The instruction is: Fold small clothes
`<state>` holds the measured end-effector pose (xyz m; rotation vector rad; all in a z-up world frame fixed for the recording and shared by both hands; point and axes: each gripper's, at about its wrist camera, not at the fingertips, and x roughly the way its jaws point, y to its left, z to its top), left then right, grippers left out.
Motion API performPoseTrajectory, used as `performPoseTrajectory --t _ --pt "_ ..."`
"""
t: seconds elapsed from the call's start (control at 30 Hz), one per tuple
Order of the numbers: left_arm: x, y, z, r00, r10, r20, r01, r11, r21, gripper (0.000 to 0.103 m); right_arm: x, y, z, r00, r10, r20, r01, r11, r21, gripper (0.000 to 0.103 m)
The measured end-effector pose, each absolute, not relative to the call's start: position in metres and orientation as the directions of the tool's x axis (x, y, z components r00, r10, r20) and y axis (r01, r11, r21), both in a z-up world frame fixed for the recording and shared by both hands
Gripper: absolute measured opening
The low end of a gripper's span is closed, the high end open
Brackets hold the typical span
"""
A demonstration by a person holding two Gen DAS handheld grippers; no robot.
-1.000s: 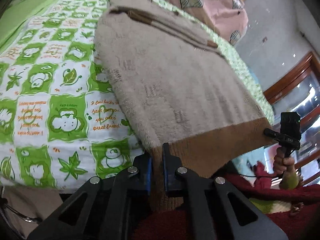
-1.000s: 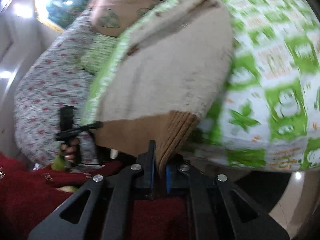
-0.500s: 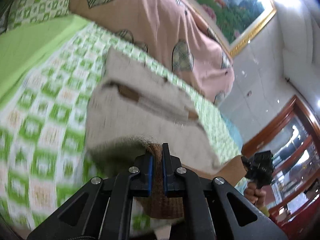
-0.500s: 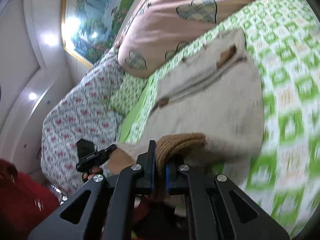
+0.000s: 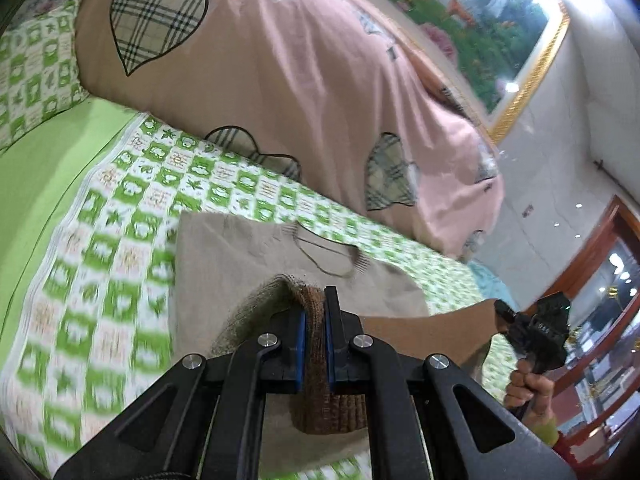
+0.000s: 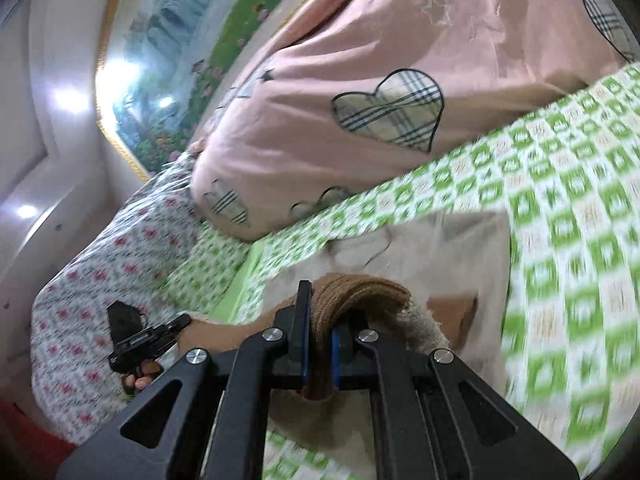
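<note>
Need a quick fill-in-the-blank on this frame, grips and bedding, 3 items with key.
1. Both the left hand-held gripper and the right hand-held gripper are shut on the sweater's ribbed ____ hem.
2. The sweater lies on a sheet checked white and ____.
3. The pink quilt behind it carries plaid ____ shapes.

Missing words: brown; green; heart

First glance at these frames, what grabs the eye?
The beige sweater lying on the green-checked bedsheet, its brown ribbed hem lifted and pinched in both the left gripper and the right gripper. Behind it, along the bed's far side, a big pink quilt with plaid hearts.
</note>
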<state>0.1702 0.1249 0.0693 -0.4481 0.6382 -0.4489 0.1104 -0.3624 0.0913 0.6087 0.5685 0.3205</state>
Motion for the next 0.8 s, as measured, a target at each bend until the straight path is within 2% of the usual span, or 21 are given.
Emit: performPoseTrajectory --t 0.23,0.37,0.47,0.53,0.6,0.67,0.73,0.8 --pt "0.261 0.119 0.017 0.662 -0.474 -0.580 0.171 0.850 -0.499 0.006 0.190 -0.379 0.045 0.757 0.378 -0.533 0.011 0.808 0.589 0.009" --pt "0.285 0.116 -0.012 0.630 -0.446 -0.636 0.138 0.870 -0.474 0.007 0.210 -0.383 0.016 0.720 0.350 -0.600 0.079 0.817 0.572 0.010" --pt "0.278 0.114 -0.019 0.609 -0.456 -0.648 0.152 0.870 -0.469 0.014 0.214 -0.385 -0.001 0.673 0.331 -0.662 0.139 0.822 0.552 0.012" --pt "0.259 0.115 -0.017 0.604 -0.481 -0.635 0.172 0.857 -0.486 0.028 0.199 -0.386 0.001 0.674 0.298 -0.676 0.171 0.827 0.535 0.024" --pt "0.232 0.109 -0.014 0.598 -0.499 -0.626 0.208 0.852 -0.480 0.037 0.181 -0.382 0.012 0.706 0.240 -0.667 0.179 0.851 0.494 0.050" --pt "0.208 0.097 -0.011 0.585 -0.533 -0.611 0.250 0.835 -0.490 0.043 0.157 -0.368 0.029 0.745 0.192 -0.638 0.146 0.888 0.437 0.055" --pt "0.190 0.072 -0.012 0.541 -0.584 -0.606 0.312 0.808 -0.500 0.043 0.141 -0.343 0.034 0.743 0.271 -0.612 0.026 0.902 0.432 0.055" --pt "0.190 0.038 -0.018 0.471 -0.602 -0.645 0.370 0.798 -0.476 0.043 0.140 -0.312 0.025 0.666 0.379 -0.642 -0.098 0.898 0.428 0.055"
